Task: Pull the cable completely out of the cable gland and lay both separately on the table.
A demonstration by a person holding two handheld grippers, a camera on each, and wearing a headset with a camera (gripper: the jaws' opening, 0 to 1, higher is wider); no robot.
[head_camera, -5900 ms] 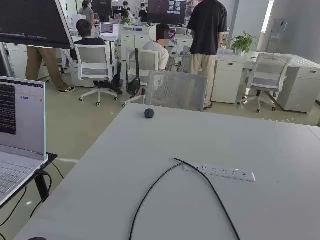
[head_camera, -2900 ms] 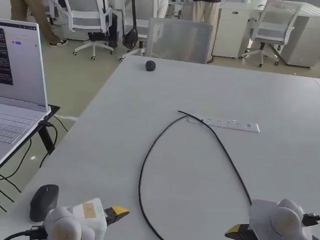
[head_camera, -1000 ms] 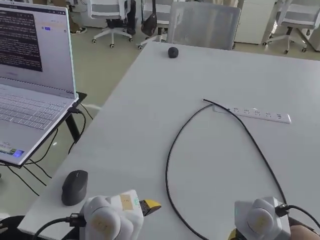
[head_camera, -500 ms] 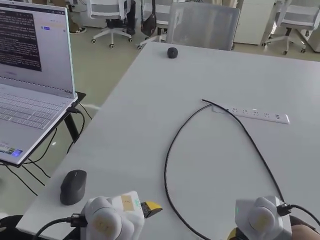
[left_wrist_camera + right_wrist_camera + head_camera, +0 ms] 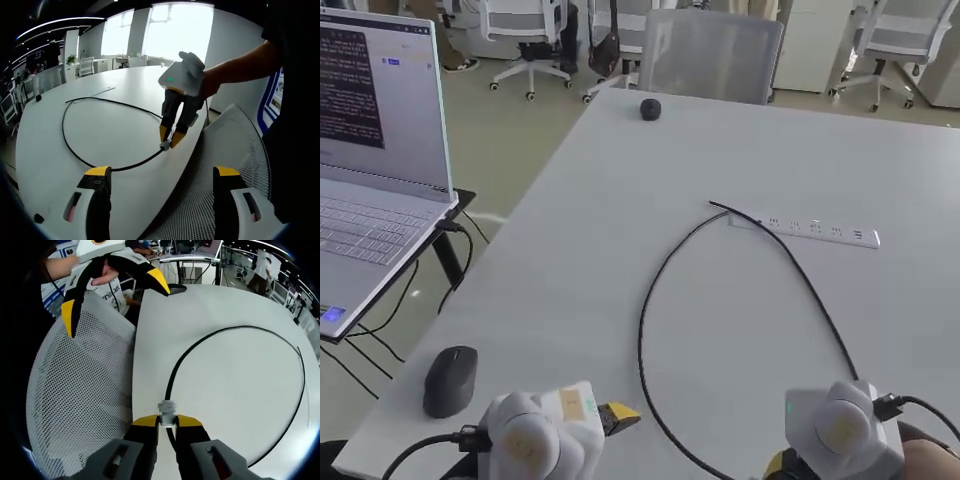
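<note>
So the right gripper (image 5: 166,421) has come down at the near edge of the table (image 5: 620,180) and is pinching the gland (image 5: 167,410), with the cable (image 5: 641,335) still running out of it and the loop unmoved. The left gripper (image 5: 162,172) hangs spread wide just off the edge, so I reckon the pull hasn't started.

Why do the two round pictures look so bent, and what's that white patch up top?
Left gripper view: fisheye lens bows the table edge; the windows are blown out white. Right gripper view: same bending, the mesh chair back bulges, yet the cable gland looks sharp. Head view: straight lines, soft even light, the cable barely shadowed.
</note>
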